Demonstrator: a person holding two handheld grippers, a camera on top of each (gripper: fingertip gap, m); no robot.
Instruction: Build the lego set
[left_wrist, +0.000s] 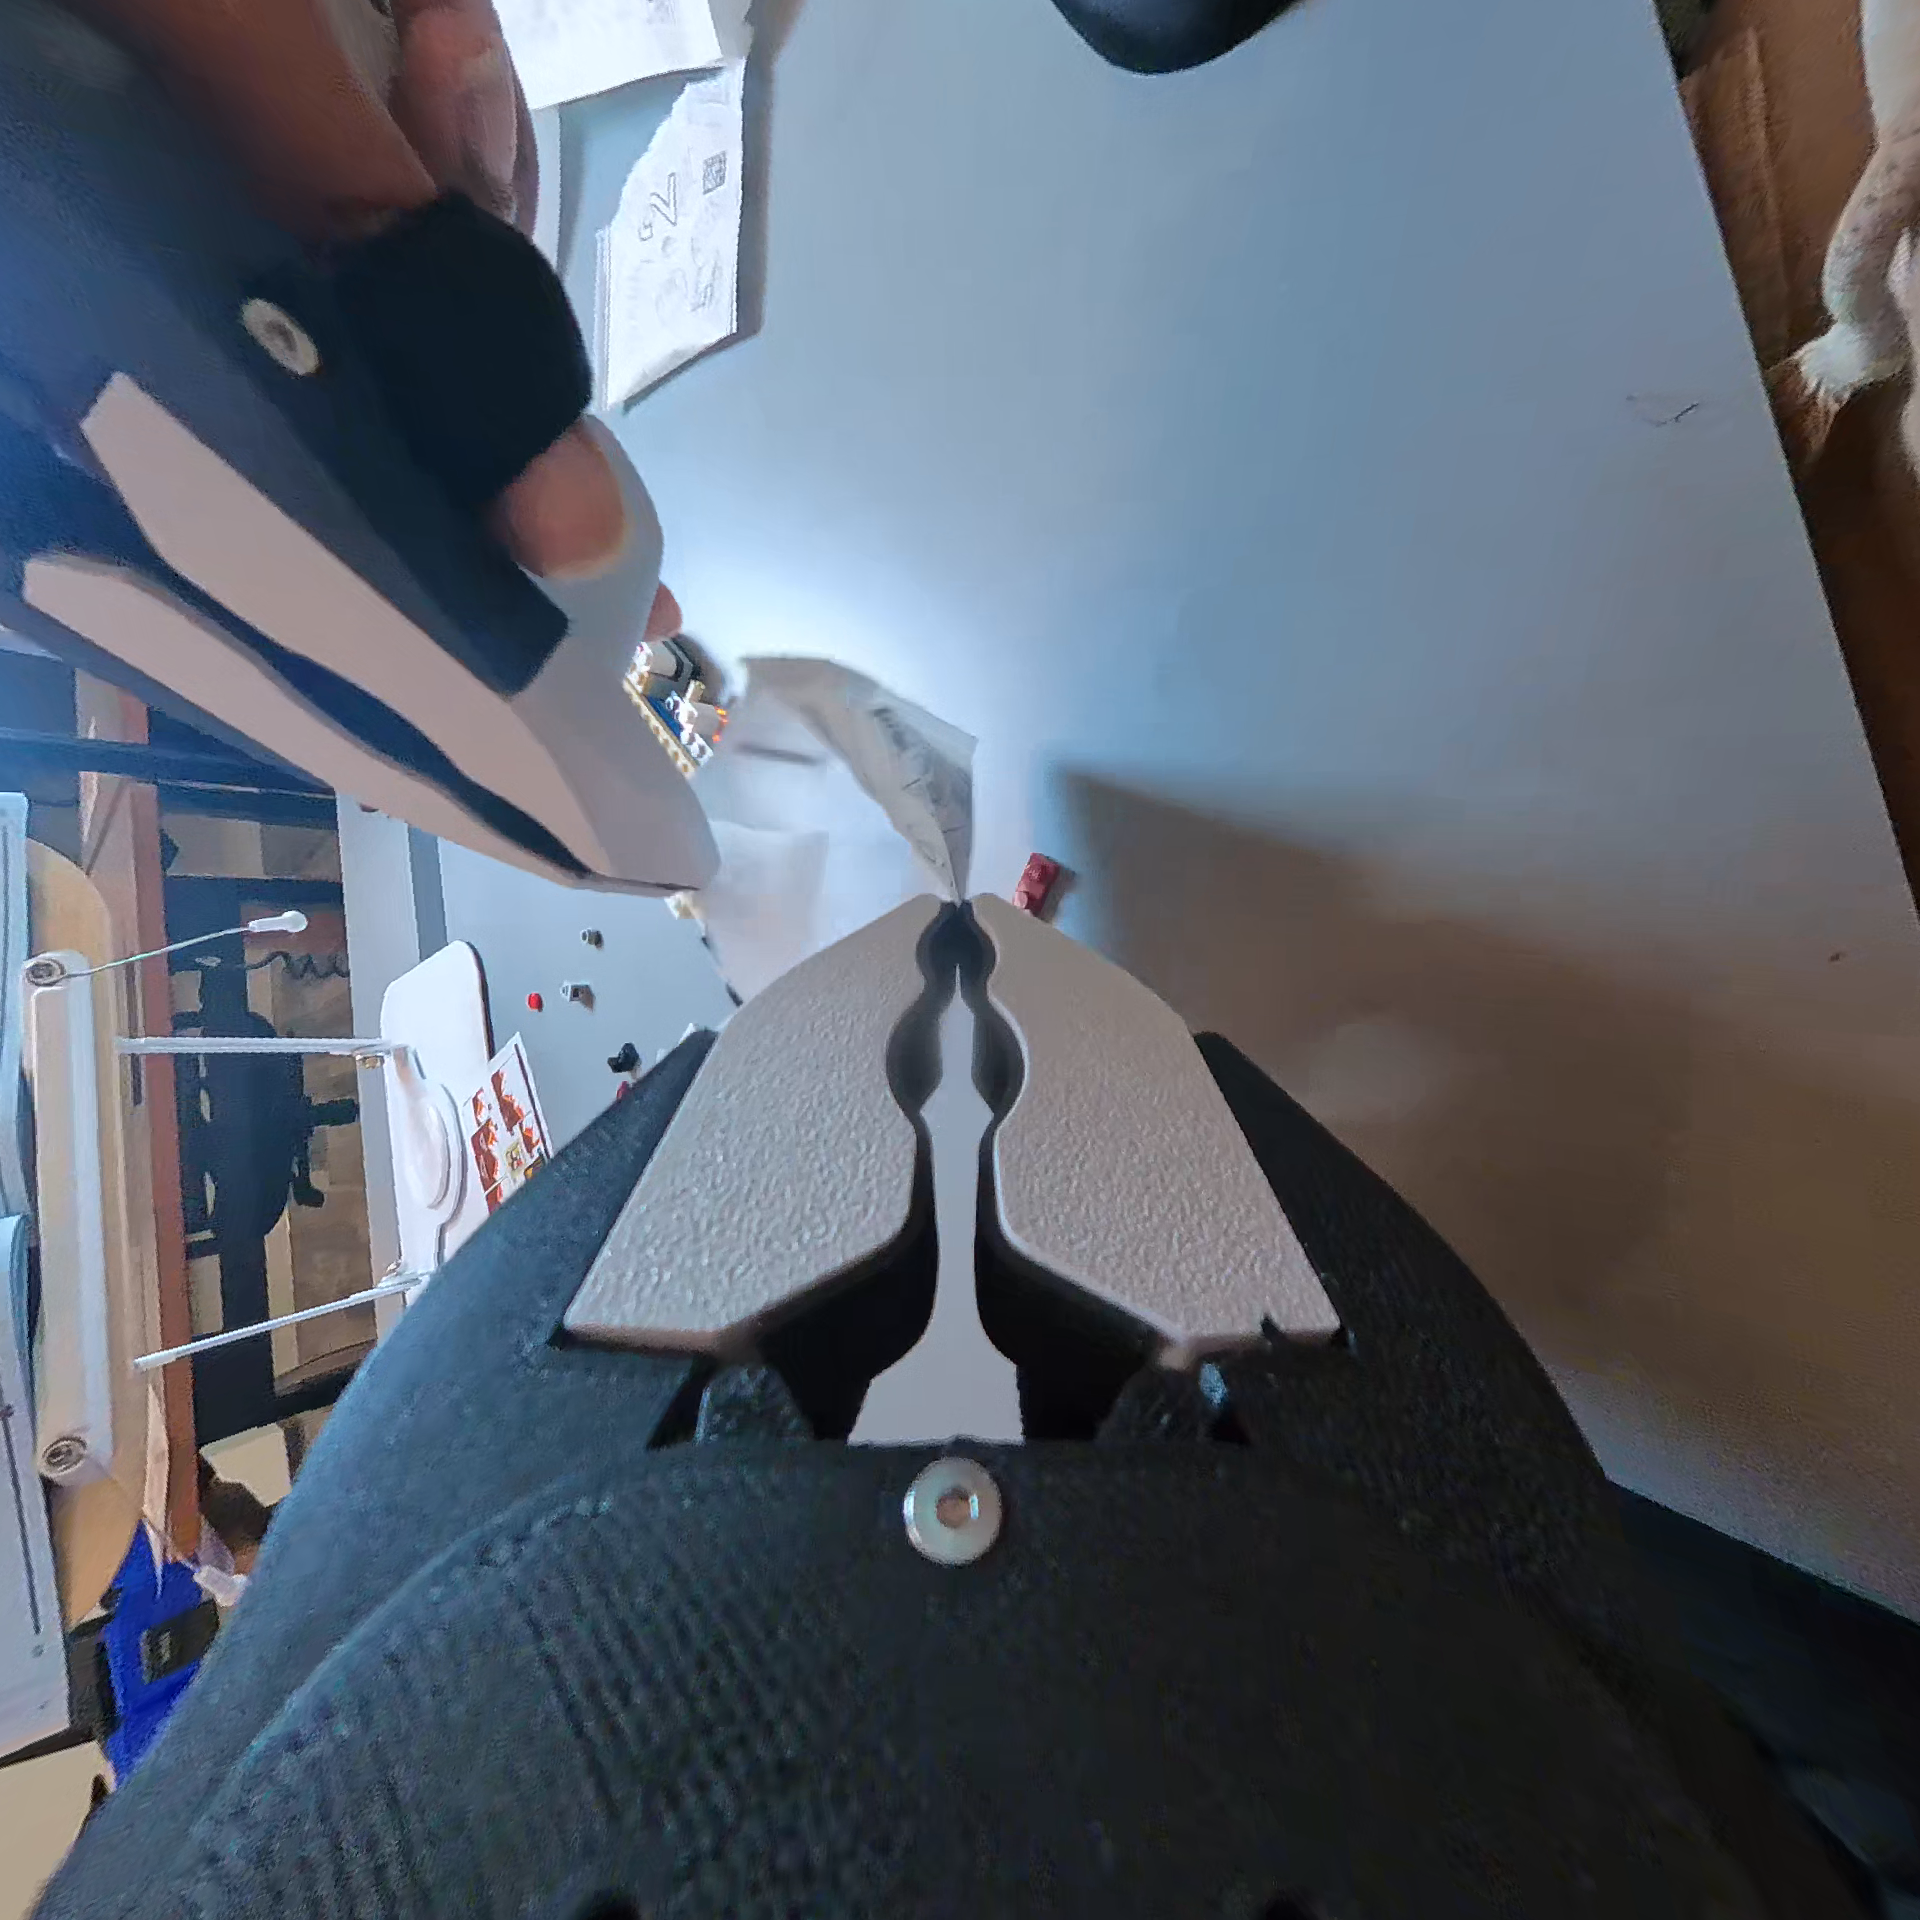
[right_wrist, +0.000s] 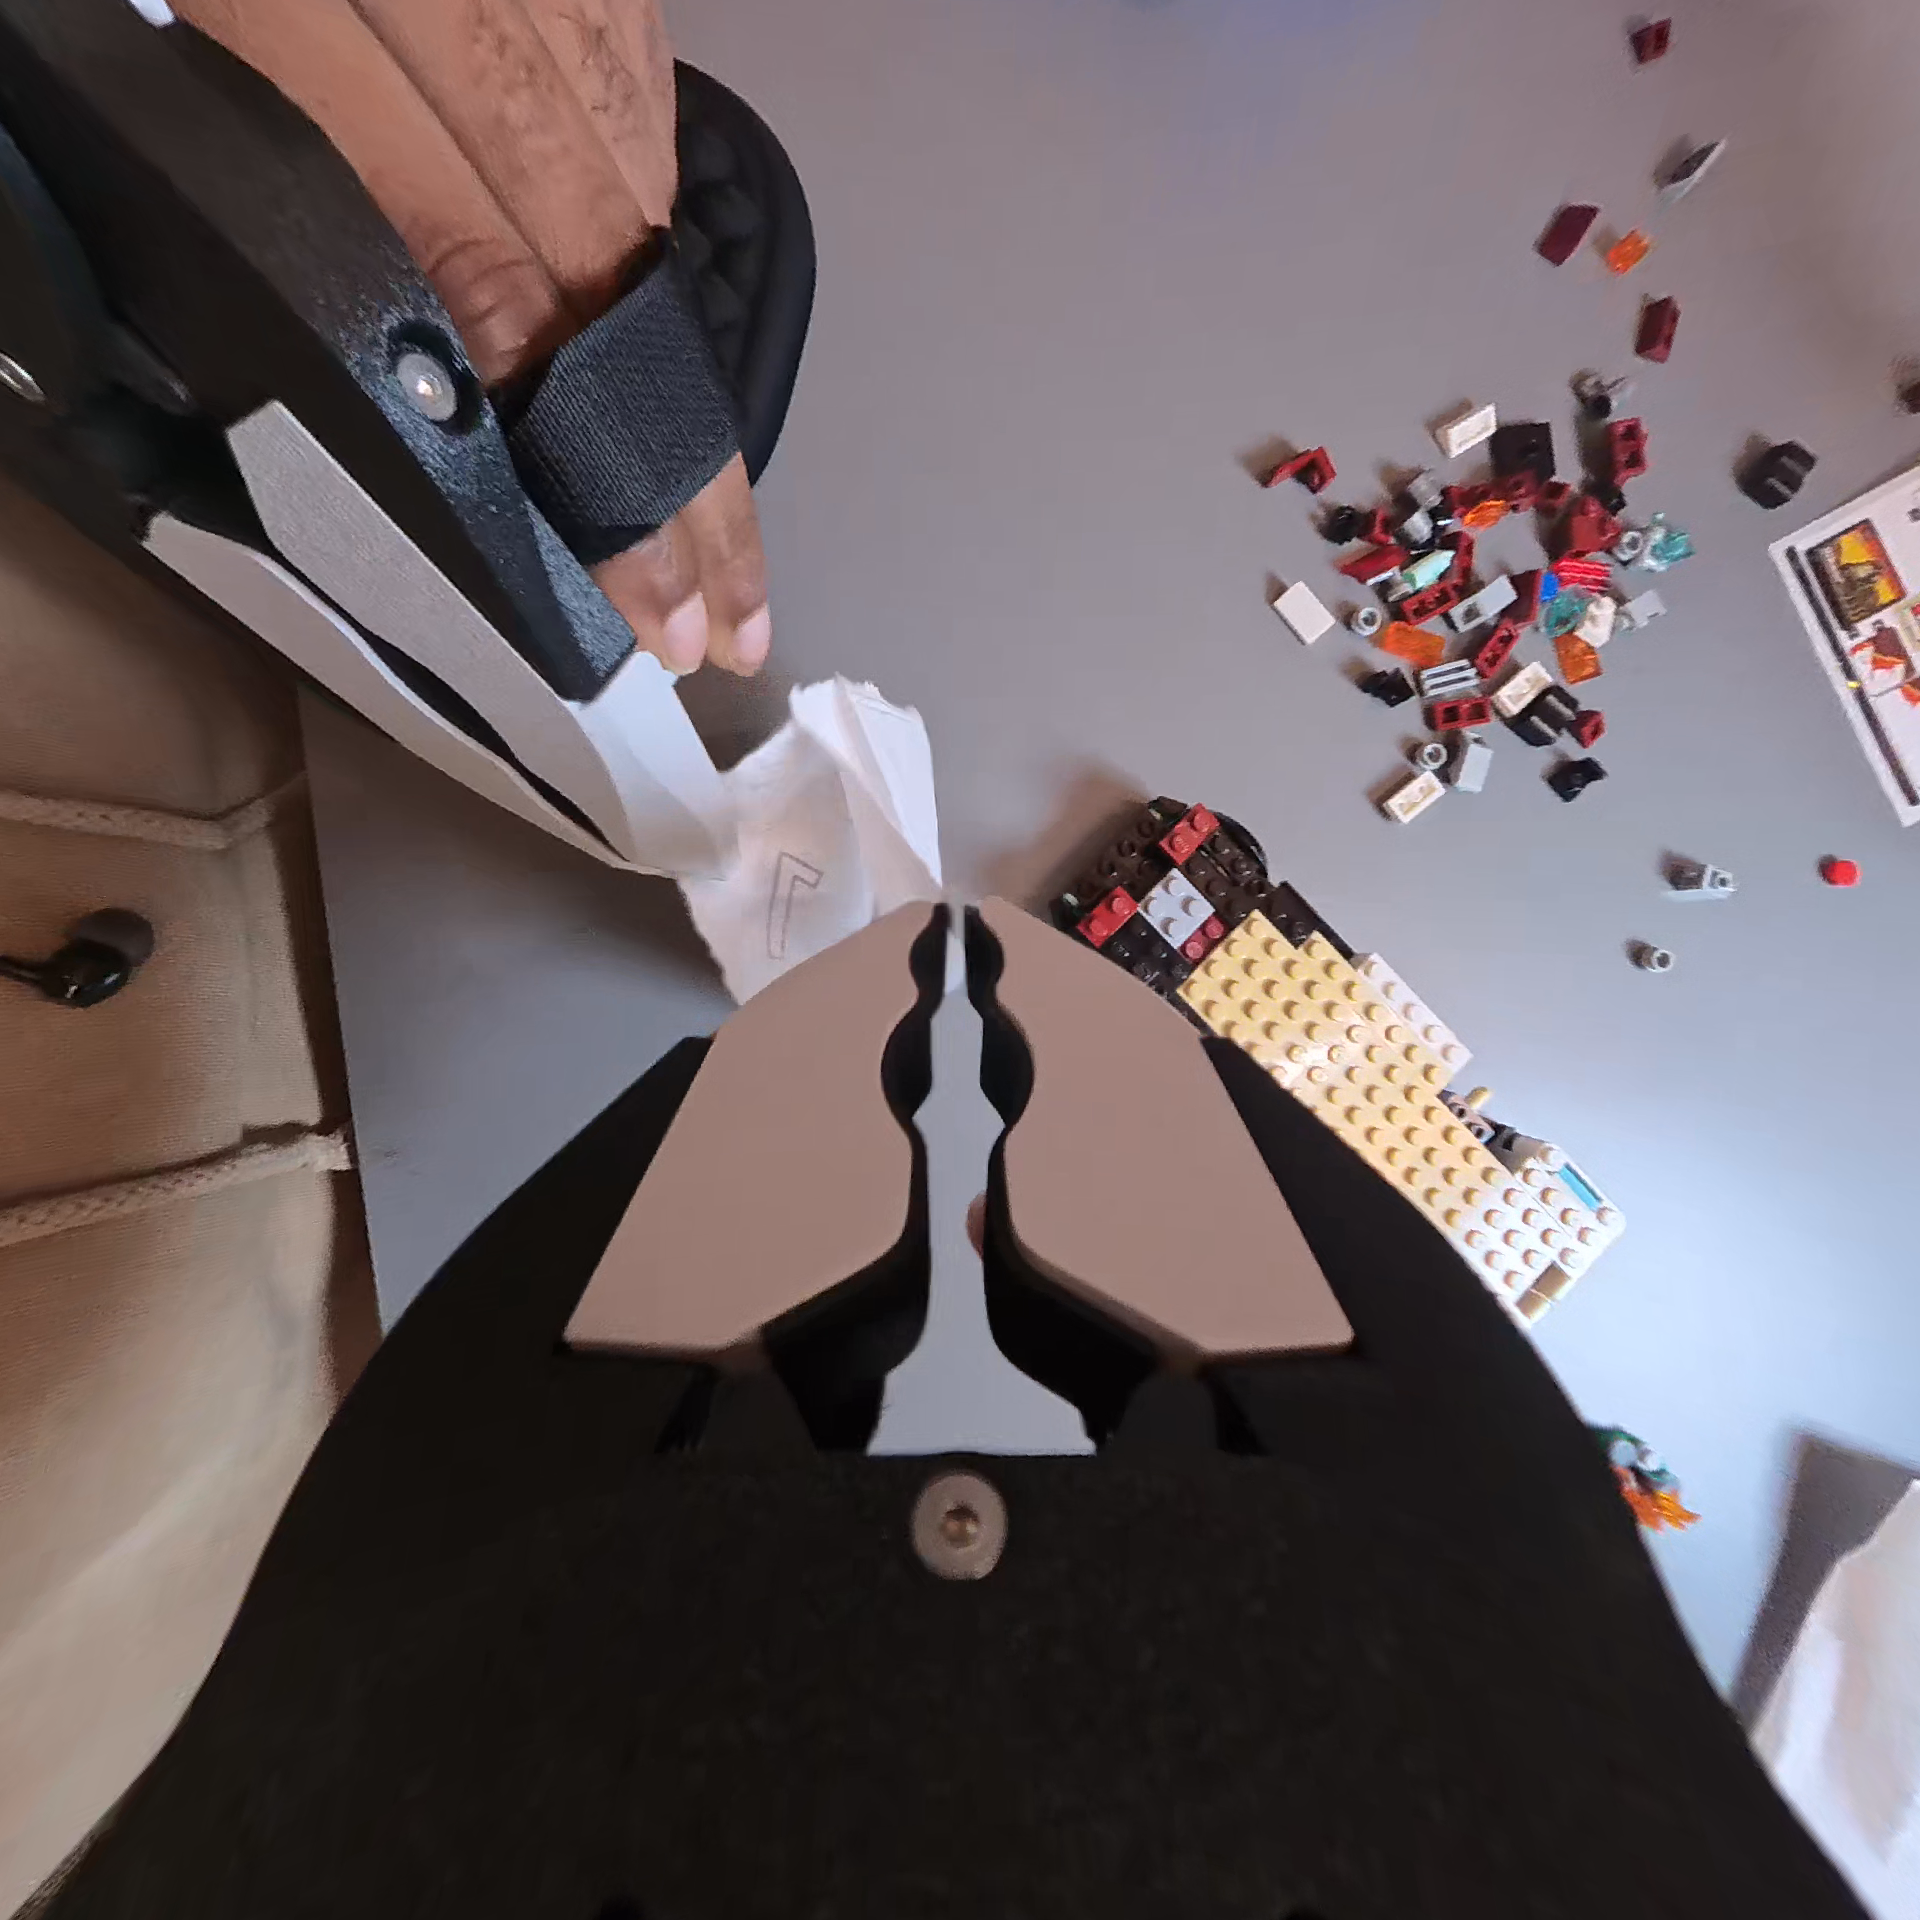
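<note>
A crumpled white paper bag (left_wrist: 894, 748) hangs above the grey table (left_wrist: 1299, 416). In the left wrist view my left gripper (left_wrist: 956, 910) is shut on a thin edge of it. The right gripper's pale fingers (left_wrist: 582, 758) reach into the bag from the upper left of that view. In the right wrist view the bag (right_wrist: 821, 821) sits just ahead of my right gripper (right_wrist: 957, 914), whose tips are closed on a white fold of it. The left gripper's fingers (right_wrist: 468, 665) grip the bag's other side there, with a hand on its handle.
A partly built brick model (right_wrist: 1351, 1039) with tan, black and red plates lies right of the right gripper. A pile of loose small bricks (right_wrist: 1486, 582) and a printed booklet (right_wrist: 1860, 623) lie farther right. A red brick (left_wrist: 1042, 883) and paper sheets (left_wrist: 675, 239) lie on the table. The gap from one gripper's tips to the other's is roughly 5 cm.
</note>
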